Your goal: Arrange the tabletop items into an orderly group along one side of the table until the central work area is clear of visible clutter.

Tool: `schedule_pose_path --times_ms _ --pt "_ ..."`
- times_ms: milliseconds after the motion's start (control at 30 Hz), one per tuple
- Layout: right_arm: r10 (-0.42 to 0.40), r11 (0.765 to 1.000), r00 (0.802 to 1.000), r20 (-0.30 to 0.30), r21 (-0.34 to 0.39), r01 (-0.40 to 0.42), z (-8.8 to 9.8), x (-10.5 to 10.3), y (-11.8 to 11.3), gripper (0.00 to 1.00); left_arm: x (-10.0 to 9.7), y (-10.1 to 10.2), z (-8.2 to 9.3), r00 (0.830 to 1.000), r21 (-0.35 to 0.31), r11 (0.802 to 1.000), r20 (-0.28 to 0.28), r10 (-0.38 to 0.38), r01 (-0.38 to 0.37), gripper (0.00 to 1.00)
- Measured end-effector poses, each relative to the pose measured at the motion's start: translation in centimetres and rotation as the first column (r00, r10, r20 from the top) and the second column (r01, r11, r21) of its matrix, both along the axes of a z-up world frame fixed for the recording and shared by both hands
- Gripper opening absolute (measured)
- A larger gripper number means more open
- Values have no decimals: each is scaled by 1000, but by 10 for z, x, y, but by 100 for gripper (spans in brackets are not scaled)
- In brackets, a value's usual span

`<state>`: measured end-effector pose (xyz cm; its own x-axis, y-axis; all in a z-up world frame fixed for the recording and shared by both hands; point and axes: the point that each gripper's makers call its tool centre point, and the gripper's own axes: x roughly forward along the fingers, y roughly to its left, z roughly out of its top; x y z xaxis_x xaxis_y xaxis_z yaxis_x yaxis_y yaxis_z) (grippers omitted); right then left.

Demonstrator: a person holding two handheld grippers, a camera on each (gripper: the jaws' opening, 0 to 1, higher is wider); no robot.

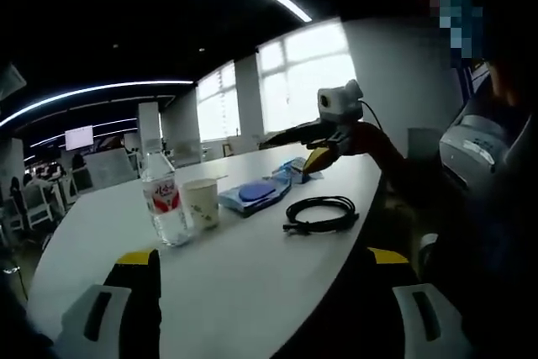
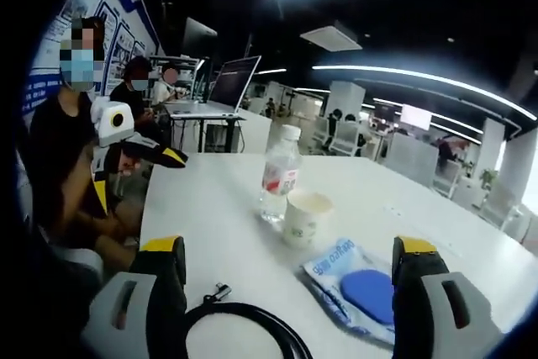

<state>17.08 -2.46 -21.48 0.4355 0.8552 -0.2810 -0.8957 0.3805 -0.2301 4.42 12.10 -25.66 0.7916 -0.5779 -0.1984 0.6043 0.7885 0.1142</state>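
White table (image 1: 252,283) | bottle (image 1: 164,199), cup (image 1: 202,203), cable (image 1: 321,213) | both tongs open

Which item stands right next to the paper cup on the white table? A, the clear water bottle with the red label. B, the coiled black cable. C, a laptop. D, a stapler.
A: in the left gripper view the water bottle stands upright right beside the paper cup, while the coiled black cable lies apart, past the blue packet.
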Motion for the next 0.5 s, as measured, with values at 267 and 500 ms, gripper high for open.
schedule_pose_path --times_ms 267,500 --pt "-2 1000 1000 4 -24 2 -7 -6 -14 100 1 -12 -3 1000 3 1000 -1 -26 26 100" --pt "-19 1000 1000 -3 -17 19 -9 -5 -23 100 5 -16 -6 999 6 999 -14 -35 35 100"
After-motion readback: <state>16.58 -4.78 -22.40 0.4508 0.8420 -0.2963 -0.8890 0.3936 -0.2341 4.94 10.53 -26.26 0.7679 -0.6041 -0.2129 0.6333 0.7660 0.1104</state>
